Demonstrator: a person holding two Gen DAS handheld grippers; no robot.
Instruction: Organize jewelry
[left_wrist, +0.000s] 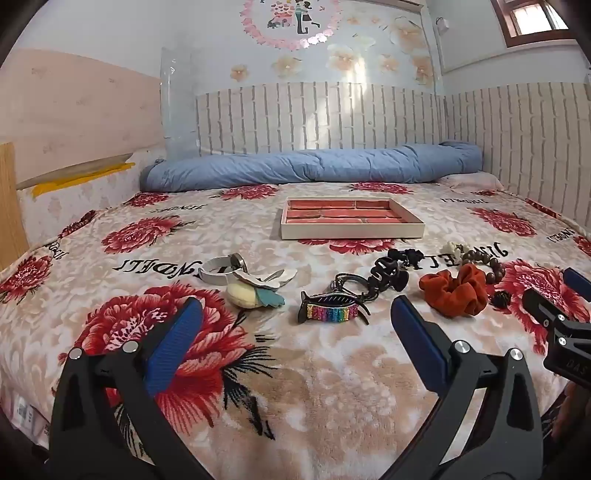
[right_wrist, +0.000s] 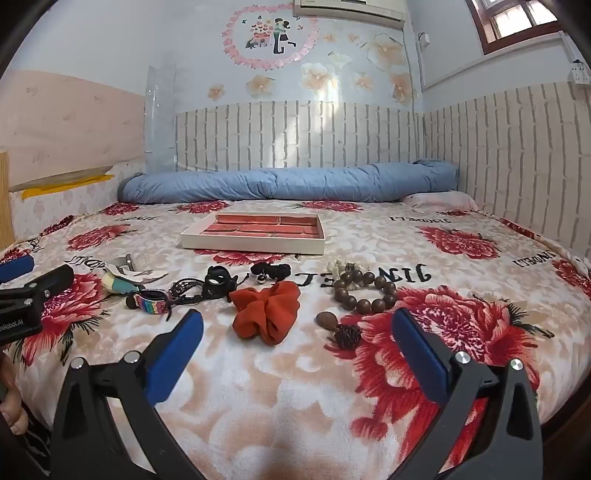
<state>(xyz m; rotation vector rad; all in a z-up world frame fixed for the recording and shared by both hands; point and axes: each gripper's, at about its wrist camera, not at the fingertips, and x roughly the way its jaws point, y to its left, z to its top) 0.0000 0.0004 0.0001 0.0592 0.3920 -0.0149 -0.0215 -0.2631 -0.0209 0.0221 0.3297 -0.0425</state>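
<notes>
Nearest the cameras, the left gripper (left_wrist: 295, 325) is seen with its blue pads spread wide and nothing between them, held above the flowered blanket (left_wrist: 332, 387). The right gripper (right_wrist: 297, 332) is likewise released and empty, pointed slightly downward over the same blanket.

Just beyond the fingertips, a row of pieces is laid across the blanket. At the left, a cream and teal ornament (left_wrist: 245, 291) is found beside a white bangle (left_wrist: 216, 271). A rainbow-beaded hair clip (left_wrist: 332, 312) lies near the middle, with a black claw clip (left_wrist: 388, 275) just behind it. An orange scrunchie (right_wrist: 266, 308) rests to the right, touching none of the grippers. A brown bead bracelet (right_wrist: 364, 291) is placed further right, and a small dark spiky charm (right_wrist: 347, 335) near it.

Further back, a white tray with red-lined compartments (left_wrist: 351, 230) is set apart from the row; nothing is seen inside it. A rolled blue quilt (left_wrist: 314, 166) is noted along the far wall.
</notes>
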